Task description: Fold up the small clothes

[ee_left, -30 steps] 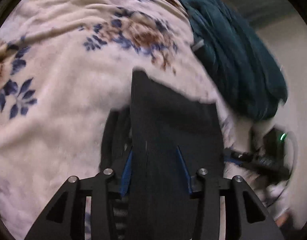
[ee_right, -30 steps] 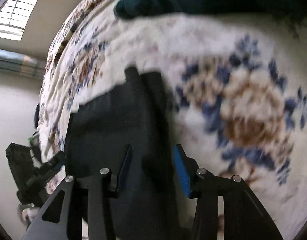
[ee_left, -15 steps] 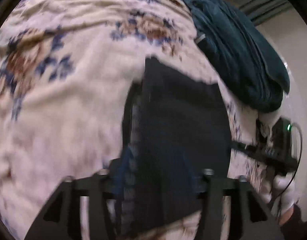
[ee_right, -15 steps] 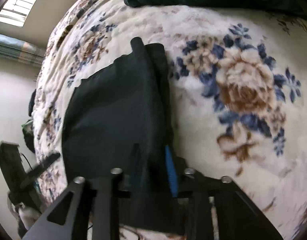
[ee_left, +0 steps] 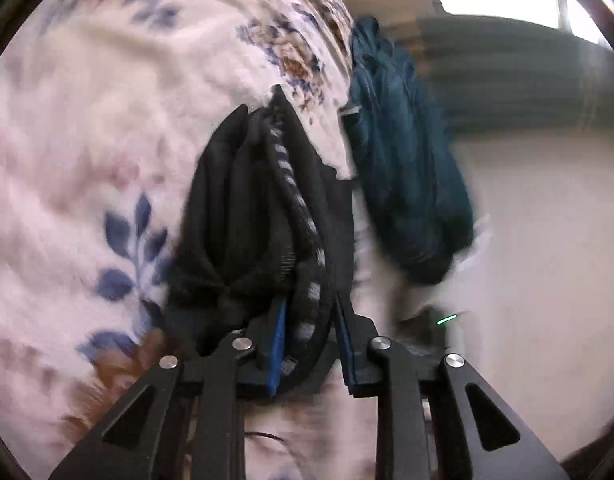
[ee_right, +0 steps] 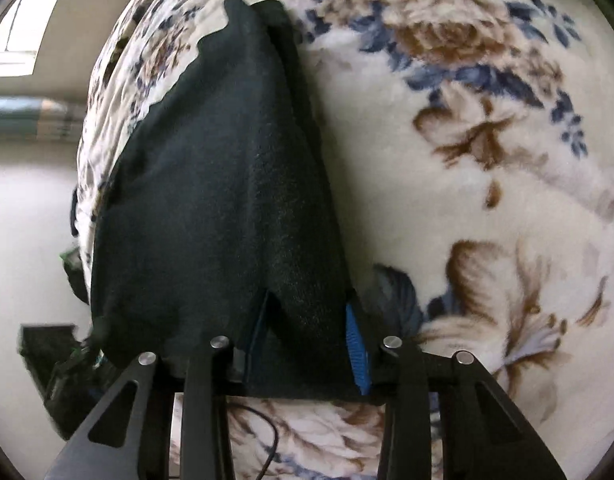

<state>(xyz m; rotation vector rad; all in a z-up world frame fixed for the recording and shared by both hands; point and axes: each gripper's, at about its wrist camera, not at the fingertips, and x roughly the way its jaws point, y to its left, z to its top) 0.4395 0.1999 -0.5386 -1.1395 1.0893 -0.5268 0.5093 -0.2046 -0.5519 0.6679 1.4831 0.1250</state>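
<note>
One teal garment (ee_left: 403, 168), floral blanket (ee_left: 87, 120)

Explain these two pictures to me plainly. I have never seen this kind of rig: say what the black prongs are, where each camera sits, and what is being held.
No robot here: a person holds a two-finger gripper in each hand, with a fisheye camera on each looking along its fingers. One picture is from the left gripper, the other from the right gripper. Below lies a floral blanket. Both grippers have a black garment between their blue pads. On the left it is bunched, showing a striped band, and the jaws are closing on it; the right jaws are opening slightly. A teal cloth lies beyond.
</note>
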